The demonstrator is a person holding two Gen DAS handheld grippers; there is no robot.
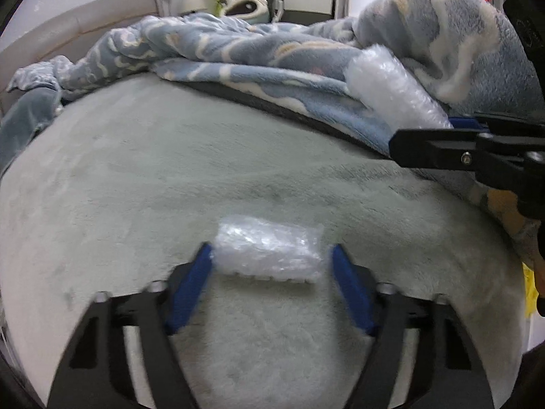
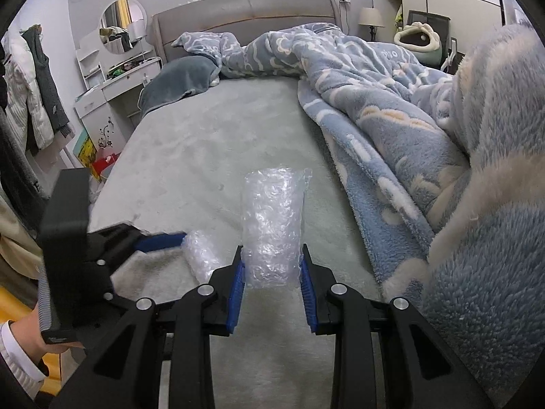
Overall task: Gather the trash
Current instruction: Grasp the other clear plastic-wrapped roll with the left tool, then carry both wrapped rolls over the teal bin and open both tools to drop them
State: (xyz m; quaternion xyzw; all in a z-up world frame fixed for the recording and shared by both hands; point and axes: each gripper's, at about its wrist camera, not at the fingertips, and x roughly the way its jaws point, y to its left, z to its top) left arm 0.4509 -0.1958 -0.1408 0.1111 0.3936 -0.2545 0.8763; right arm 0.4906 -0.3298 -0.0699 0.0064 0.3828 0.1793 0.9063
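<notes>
Two rolls of clear bubble wrap are on the bed. My left gripper (image 1: pixel 270 255) is open, its blue pads on either side of a small roll (image 1: pixel 269 252) that lies on the grey-green sheet (image 1: pixel 170 170). The same small roll shows in the right wrist view (image 2: pixel 202 255) beside the left gripper (image 2: pixel 184 238). My right gripper (image 2: pixel 272 266) is shut on a larger bubble wrap roll (image 2: pixel 272 221) and holds it upright. That larger roll (image 1: pixel 391 92) and the right gripper (image 1: pixel 453 126) show at the right in the left wrist view.
A crumpled blue cloud-print blanket (image 2: pixel 391 102) covers the bed's right side. A grey headboard (image 2: pixel 245 10) is at the far end. A white dressing table (image 2: pixel 112 81) and hanging coats (image 2: pixel 30 85) stand left of the bed. A lamp (image 2: pixel 371 20) is at the back right.
</notes>
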